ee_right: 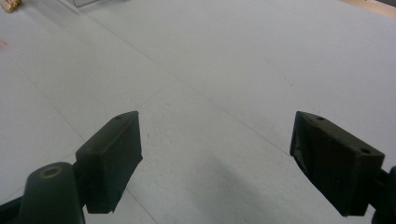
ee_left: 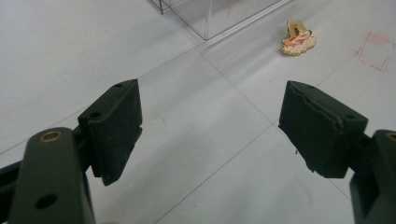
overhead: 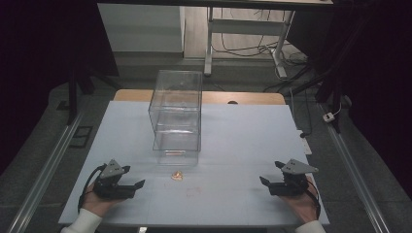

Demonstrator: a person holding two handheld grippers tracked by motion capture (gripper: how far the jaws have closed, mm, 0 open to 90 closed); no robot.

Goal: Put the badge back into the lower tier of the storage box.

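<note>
High view puts a small orange-and-cream object (overhead: 178,175) on the white table (overhead: 243,131), between the 2 grippers and closer to the left one. It lies near the left gripper (overhead: 137,184), ahead of its jaw tips and to their right, with bare table between them. The right gripper (overhead: 265,181) sits well apart from it, near the table's right front corner. Both grippers point inward toward the middle of the table, each held by a hand with a white sleeve showing at the bottom edge.

Left gripper view shows the left gripper (ee_left: 210,126) with its 2 black jaws spread wide; nothing lies between them and nothing is touched. The small object (ee_left: 297,38) sits beyond the right-hand jaw, toward the upper right, beside a faint red square mark (ee_left: 373,51) drawn on the table.

Right gripper view shows the right gripper (ee_right: 215,149) with its jaws likewise spread wide over bare table, holding nothing. The small object (ee_right: 9,4) peeks in at the top left corner.

A clear plastic box (overhead: 177,111) stands upright behind the small object, near the table's middle. It looks to have 2 levels; whether anything lies inside I cannot tell
</note>
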